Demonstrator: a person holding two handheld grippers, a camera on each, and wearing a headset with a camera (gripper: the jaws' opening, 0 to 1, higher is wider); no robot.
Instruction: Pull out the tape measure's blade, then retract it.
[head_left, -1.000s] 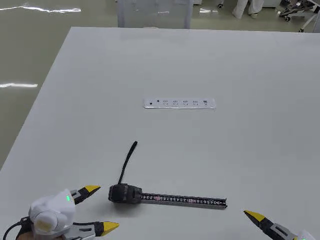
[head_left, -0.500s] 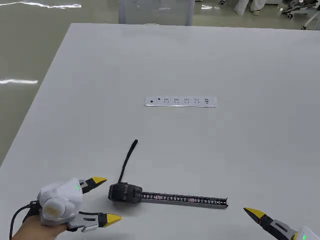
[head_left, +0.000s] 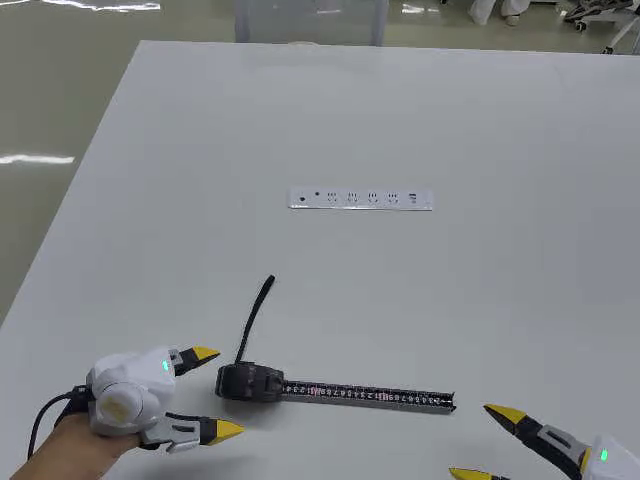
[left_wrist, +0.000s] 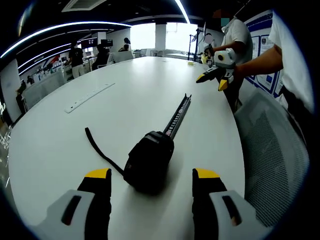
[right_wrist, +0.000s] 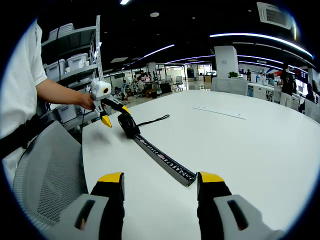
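Head view: tape measure (head_left: 250, 383) lies on the white table (head_left: 420, 300), case to the left and blade (head_left: 365, 397) drawn out flat to the right, long axis left to right. The left gripper (head_left: 215, 392) is spread wide just beside the case, and the right gripper (head_left: 483, 443) is spread near the blade's end. 
Left gripper view: case sits between the parted jaws, untouched, blade pointing away toward the other gripper. 
Right gripper view: blade's end lies just ahead of the parted, empty jaws, running back to the case.

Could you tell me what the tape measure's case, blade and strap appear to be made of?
Case: probably matte black plastic or rubber, dull, no glare.
Blade: likely thin painted metal, dark with printed marks, lying straight.
Strap: seemingly flexible black cord or webbing, curving loosely.
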